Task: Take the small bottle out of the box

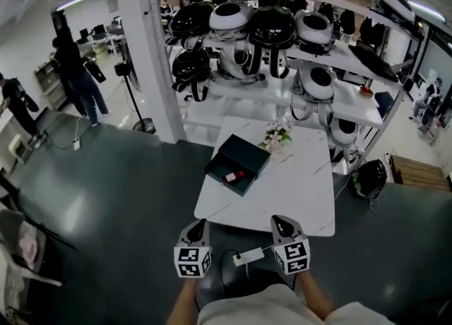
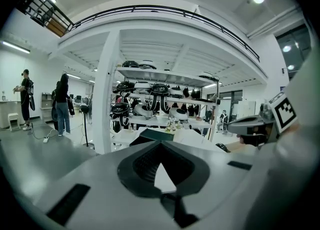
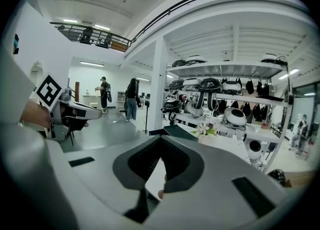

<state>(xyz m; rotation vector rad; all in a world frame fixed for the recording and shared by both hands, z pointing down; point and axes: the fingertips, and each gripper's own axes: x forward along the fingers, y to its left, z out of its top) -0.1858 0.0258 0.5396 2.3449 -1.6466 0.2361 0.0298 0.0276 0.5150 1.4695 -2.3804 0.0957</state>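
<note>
A dark green box [image 1: 237, 164] lies open near the left edge of the white table [image 1: 296, 196], its lid propped up behind it. Inside it shows a small red and white item, the small bottle [image 1: 234, 175]. My left gripper [image 1: 198, 226] and right gripper [image 1: 282, 222] hover side by side close to my body, short of the table's near edge. Both have their jaws together with nothing between them. The box [image 2: 155, 135] shows far ahead in the left gripper view and the box [image 3: 177, 132] likewise in the right gripper view; the bottle is hidden in both.
A small bunch of flowers [image 1: 277, 135] stands on the table behind the box. White shelves [image 1: 282, 69] of black and white helmets stand beyond the table, with a white pillar [image 1: 152, 48] to the left. People [image 1: 78, 69] stand on the dark floor at far left.
</note>
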